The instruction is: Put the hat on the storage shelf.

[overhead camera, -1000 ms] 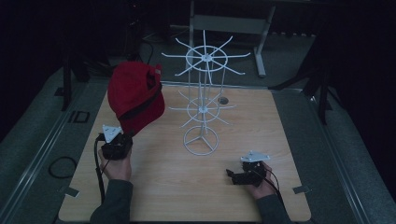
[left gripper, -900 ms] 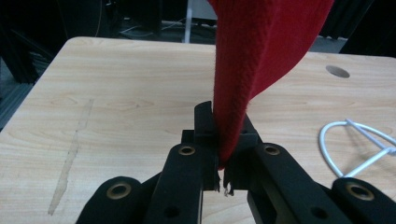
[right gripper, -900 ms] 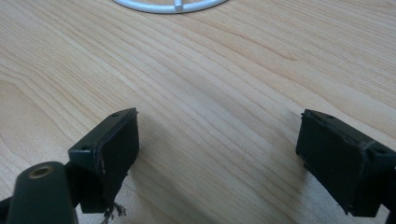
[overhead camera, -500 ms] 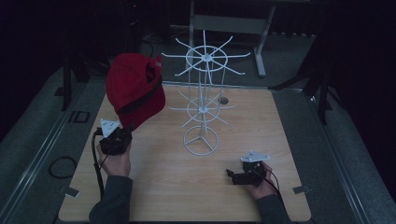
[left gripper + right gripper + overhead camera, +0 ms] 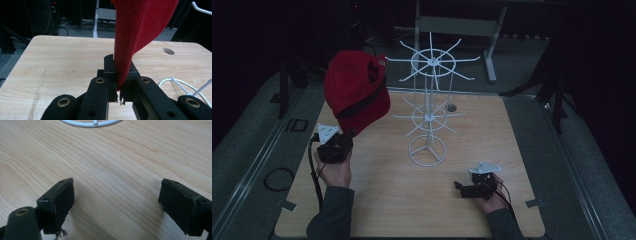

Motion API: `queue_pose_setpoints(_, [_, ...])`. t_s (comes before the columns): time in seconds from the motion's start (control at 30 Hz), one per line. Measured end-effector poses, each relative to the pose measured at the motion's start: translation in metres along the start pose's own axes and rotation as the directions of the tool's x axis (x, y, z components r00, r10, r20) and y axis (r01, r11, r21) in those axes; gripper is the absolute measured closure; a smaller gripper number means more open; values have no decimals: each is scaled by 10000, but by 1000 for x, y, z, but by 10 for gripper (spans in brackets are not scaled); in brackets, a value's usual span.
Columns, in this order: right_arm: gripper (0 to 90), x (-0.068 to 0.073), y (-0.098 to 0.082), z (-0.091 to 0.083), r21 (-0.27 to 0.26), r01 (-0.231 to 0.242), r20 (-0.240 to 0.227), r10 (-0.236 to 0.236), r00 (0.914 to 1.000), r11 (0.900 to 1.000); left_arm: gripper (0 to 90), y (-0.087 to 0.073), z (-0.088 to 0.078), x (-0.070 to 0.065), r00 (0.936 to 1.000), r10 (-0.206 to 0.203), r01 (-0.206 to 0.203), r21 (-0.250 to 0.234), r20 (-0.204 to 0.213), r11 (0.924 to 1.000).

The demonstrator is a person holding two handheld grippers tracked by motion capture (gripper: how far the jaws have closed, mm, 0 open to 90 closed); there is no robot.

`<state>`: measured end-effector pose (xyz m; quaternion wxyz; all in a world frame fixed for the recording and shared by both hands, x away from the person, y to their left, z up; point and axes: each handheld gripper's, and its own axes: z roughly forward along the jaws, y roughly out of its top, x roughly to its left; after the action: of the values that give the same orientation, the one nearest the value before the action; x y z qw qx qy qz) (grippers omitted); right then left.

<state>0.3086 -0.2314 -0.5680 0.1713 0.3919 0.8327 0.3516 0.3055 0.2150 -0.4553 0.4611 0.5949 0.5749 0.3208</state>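
High view: my left gripper (image 5: 343, 136) clamps the cap's (image 5: 356, 90) edge, lifting it beside the rack (image 5: 430, 107), likely to hang; right gripper (image 5: 459, 187) rests agape, idle.

Light wood-grain tabletop (image 5: 522, 150), rounded corners; small round hole (image 5: 451, 107) near far edge, right of centre. Grey tape tabs at both near corners (image 5: 534, 203). Grey carpeted floor (image 5: 597, 165) all round. Black cable loop (image 5: 277, 178) on floor, left. Grey metal frame (image 5: 457, 25) behind the table.
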Motion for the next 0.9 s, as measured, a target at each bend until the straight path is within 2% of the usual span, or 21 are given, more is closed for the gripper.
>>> queue_pose_setpoints(0.33, [131, 0, 0, 0, -6, -2, 6, 2, 10000, 10000, 865, 10, -9, -2, 9999, 35, -33, -205, 134, 9998])
queue_pose_setpoints(0.43, [131, 0, 0, 0, -6, 1, 5, -1, 10000, 10000, 864, 13, -12, -2, 9995, -80, 86, -211, 293, 9997])
queue_pose_setpoints(0.9, [131, 0, 0, 0, -6, -1, 5, 1, 10000, 10000, 864, 22, -19, -5, 9994, 36, -20, -446, 349, 9990])
